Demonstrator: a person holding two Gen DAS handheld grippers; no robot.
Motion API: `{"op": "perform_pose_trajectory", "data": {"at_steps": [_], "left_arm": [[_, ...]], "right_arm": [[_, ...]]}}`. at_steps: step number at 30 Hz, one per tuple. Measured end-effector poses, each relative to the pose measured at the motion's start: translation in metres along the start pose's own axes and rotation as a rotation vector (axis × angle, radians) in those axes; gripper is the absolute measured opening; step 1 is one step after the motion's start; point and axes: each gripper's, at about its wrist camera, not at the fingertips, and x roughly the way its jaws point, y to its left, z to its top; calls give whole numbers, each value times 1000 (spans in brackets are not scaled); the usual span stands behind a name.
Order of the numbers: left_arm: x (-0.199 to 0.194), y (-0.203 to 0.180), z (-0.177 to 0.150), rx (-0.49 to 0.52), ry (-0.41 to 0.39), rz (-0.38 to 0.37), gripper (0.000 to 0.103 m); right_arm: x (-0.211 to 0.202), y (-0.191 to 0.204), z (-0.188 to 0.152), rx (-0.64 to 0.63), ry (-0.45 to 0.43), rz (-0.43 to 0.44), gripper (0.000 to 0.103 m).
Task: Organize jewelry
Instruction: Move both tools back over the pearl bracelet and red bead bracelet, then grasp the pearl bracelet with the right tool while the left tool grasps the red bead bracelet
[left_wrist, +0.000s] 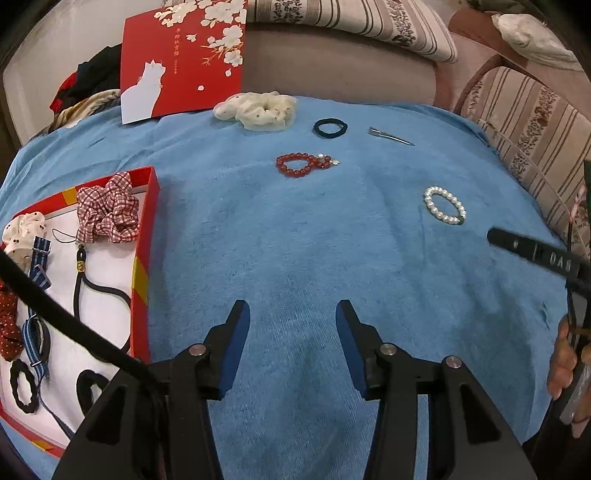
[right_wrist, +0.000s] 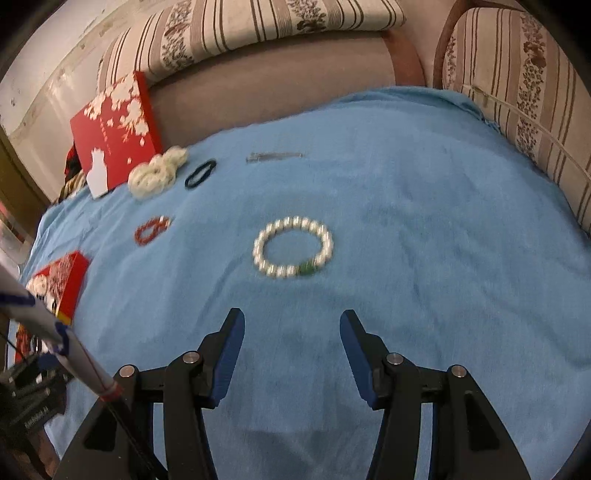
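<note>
Both grippers, left gripper (left_wrist: 291, 314) and right gripper (right_wrist: 291, 325), hang apart and empty; pearl bracelet (right_wrist: 293, 246) lies mid-frame just ahead of the right, likely next to be pinched into the red box (left_wrist: 142, 258) at left

From my right wrist feed, the whole scene came through smeared: the pearl bracelet (right_wrist: 293, 246) had soft-edged beads, and the red bead bracelet (right_wrist: 152, 229) was too small and blurred to count beads. The red box (right_wrist: 75, 284) was cut by the left edge there, its contents unreadable. On my left wrist feed, that box (left_wrist: 142, 258) ran off the frame's left edge, a black strap (left_wrist: 55, 306) crossing over its contents.
</note>
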Motion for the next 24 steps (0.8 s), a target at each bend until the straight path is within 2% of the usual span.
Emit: {"op": "perform_pose_trajectory", "data": {"at_steps": [6,11,12,17,20,22,24], "left_arm": [[9,4,5,-14,-7,5,48],[17,10,11,-24,-15,24,48],[18,12,14,-31,-15,26,48],[26,27,18,-100,12,26,48],[30,30,17,-101,28,58,48],[30,32,20,-111,32,66,48],[32,39,28,-176,43,42,48]], "right_arm": [[26,-7,26,-6,-18,-12,59],[67,-22,38,44,67,1,59],[68,-22,39,43,60,1,59],[75,-5,43,-35,54,-17,57],[77,7,40,-90,66,-7,42],[76,13,38,-111,82,19,28],[75,19,34,-137,89,24,25]]}}
